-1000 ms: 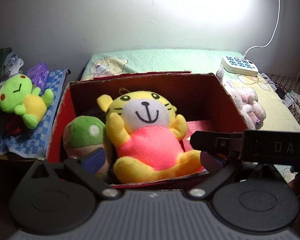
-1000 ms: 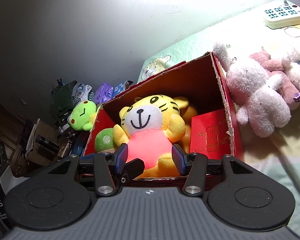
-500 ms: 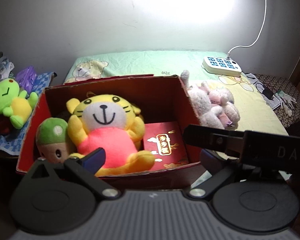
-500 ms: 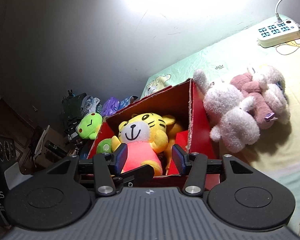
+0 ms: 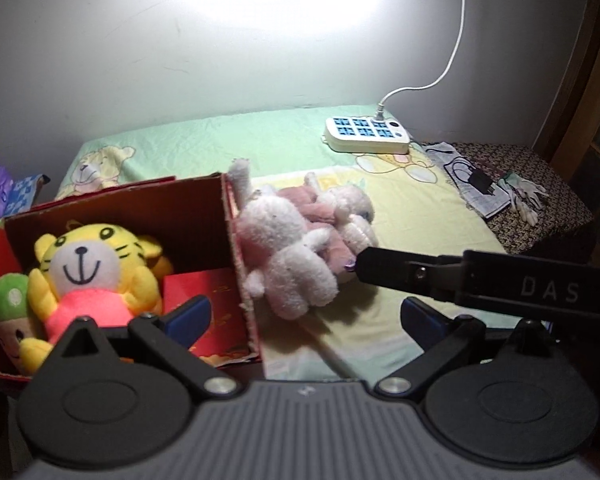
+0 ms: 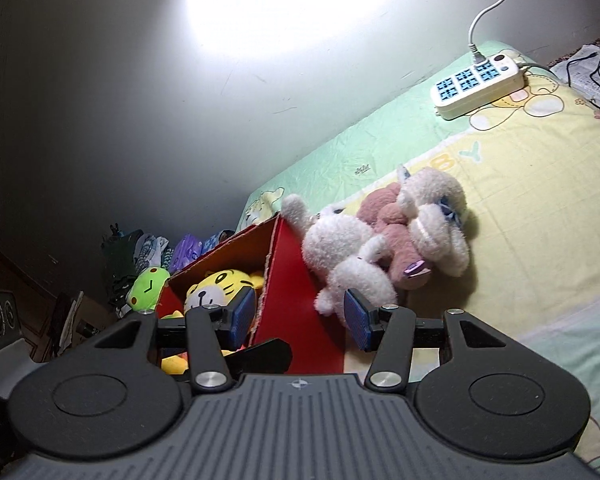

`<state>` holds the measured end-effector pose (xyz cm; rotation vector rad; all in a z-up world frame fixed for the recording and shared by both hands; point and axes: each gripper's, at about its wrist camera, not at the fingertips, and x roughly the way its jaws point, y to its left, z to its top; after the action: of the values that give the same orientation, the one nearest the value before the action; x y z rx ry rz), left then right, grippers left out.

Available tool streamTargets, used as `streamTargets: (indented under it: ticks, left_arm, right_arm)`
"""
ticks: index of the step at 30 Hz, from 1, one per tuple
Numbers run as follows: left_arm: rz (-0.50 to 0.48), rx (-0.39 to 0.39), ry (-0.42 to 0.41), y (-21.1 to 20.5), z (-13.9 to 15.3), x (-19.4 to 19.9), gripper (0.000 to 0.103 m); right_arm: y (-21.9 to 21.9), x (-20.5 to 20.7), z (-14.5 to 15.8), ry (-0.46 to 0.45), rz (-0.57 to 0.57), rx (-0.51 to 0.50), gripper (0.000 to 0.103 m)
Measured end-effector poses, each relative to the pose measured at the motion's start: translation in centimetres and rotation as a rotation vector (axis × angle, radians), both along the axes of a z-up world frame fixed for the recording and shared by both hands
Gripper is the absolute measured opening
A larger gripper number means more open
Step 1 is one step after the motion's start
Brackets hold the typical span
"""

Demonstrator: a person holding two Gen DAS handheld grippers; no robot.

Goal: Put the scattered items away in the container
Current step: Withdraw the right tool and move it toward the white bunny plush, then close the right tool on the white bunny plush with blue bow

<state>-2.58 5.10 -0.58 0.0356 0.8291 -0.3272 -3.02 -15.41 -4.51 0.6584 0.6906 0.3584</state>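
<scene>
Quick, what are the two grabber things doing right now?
Left hand-held gripper: open, holding nothing.
Right hand-held gripper: open, holding nothing.

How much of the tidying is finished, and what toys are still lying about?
Done: the yellow tiger, a green-capped toy and a red packet sit in the red box. In hand: nothing; the left gripper and right gripper are both open and empty. Left: the white and pink plush bundle on the bed beside the box, and a green frog beyond it.
</scene>
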Motion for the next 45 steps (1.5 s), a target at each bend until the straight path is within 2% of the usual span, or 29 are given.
streamTargets:
  ticks: [5,12,18,26,32,36,41,43,45]
  left_arm:
    - [-0.031,0.01,0.017,-3.1,-0.9,0.7,0.101]
    - [-0.033,-0.018,0.074,-6.0,-2.7,2.0,0.101]
    - [-0.01,-0.004,0.063,-7.4,-4.3,3.0,0.101]
    - [0.017,0.001,0.105,-8.9,-6.9,4.6,0.101]
    - [0.015,0.025,0.119,-9.3,-8.2,4.9,0.102]
    - [0.023,0.036,0.128,-9.3,-8.8,5.3,0.102]
    - [0.018,0.048,0.135,-9.4,-9.1,5.7,0.102]
    - [0.015,0.062,0.126,-9.6,-9.1,5.8,0.102]
    - [0.016,0.078,0.121,-9.6,-9.2,6.1,0.102]
  right_arm:
    - [-2.7,0.1,-0.8,0.028,-0.04,0.003,0.053]
    - [-5.8,0.9,-2.2,0.079,-0.075,-0.004,0.053]
    - [-7.9,2.9,-3.2,0.111,-0.071,-0.033,0.053]
    - [-7.6,7.7,-2.6,0.109,0.06,-0.14,0.053]
    - [-6.2,11.2,-3.3,0.151,0.182,-0.213,0.053]
    - [-5.0,12.6,-4.0,0.172,0.254,-0.224,0.052]
    - [-3.9,14.4,-5.5,0.22,0.286,-0.269,0.049]
    - [-3.9,14.9,-6.4,0.254,0.29,-0.259,0.042]
    - [-4.3,15.2,-7.1,0.278,0.283,-0.214,0.04]
